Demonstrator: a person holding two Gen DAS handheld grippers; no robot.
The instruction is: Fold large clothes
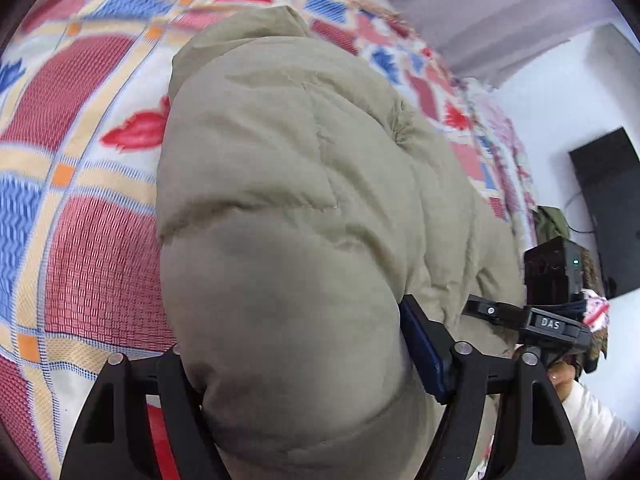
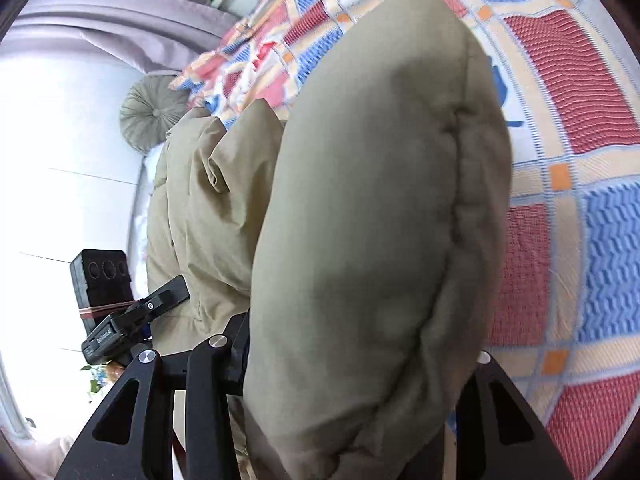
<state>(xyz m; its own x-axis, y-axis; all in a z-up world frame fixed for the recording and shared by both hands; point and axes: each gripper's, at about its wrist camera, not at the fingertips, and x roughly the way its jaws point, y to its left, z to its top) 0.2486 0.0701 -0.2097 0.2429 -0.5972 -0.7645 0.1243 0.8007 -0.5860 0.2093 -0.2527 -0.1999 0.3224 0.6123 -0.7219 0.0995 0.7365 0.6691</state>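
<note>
Khaki puffer jacket (image 1: 288,184) bulges between both clamped tongs, left (image 1: 296,364) and right (image 2: 360,360).

Bright daylight, blurred fisheye edges

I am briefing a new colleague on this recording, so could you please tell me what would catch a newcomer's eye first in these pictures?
A puffy khaki padded jacket fills the middle of both views, bunched between the fingers of the left claw and the right claw. Under it spreads a bright red, blue and cream patterned blanket. In the right wrist view, a round grey-green cushion sits at the far left.
</note>
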